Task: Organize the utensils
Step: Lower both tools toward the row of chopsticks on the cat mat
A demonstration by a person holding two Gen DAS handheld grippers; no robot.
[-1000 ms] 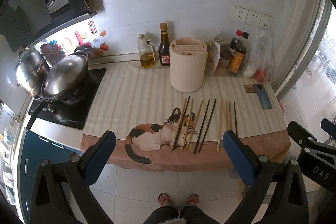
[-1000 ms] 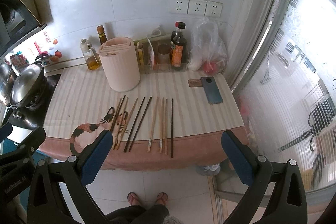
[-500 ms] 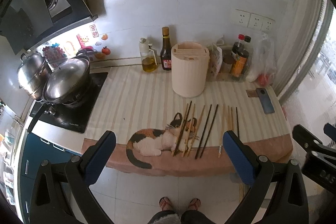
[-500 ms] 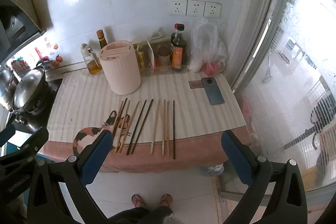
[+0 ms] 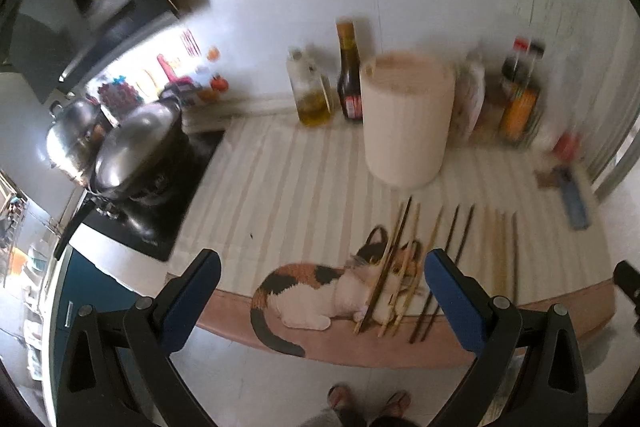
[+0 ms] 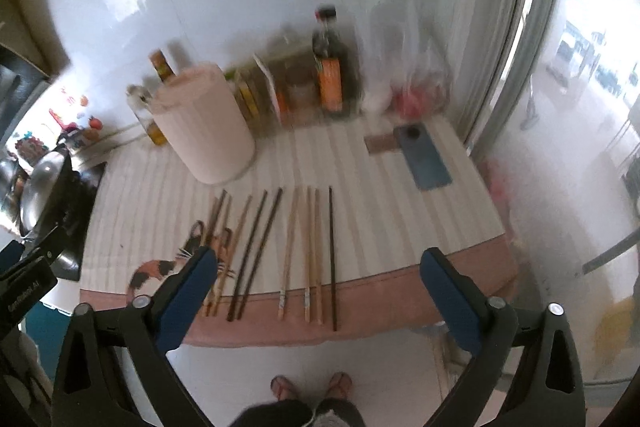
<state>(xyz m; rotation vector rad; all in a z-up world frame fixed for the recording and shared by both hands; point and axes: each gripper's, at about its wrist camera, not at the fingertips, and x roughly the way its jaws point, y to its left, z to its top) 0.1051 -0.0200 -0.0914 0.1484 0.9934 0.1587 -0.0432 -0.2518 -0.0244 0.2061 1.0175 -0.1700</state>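
**Both tongs open above the chopsticks**

Low in frame, the left gripper (image 5: 320, 291) and right gripper (image 6: 318, 285) gape empty; the right's jaws have just narrowed slightly. Mid-frame, chopsticks (image 6: 288, 247) lie side by side. Behind stands the beige holder (image 6: 204, 123). Best to single out one pair.

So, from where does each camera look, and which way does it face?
Left wrist: sits on the left claw, open, looking down at the counter; chopsticks, cat print, pots; feet below.
Right wrist: sits on the right claw, open, its jaws just narrowed slightly; chopsticks, phone, window; feet, left claw at the edge.
Both share: chopsticks, cream container.
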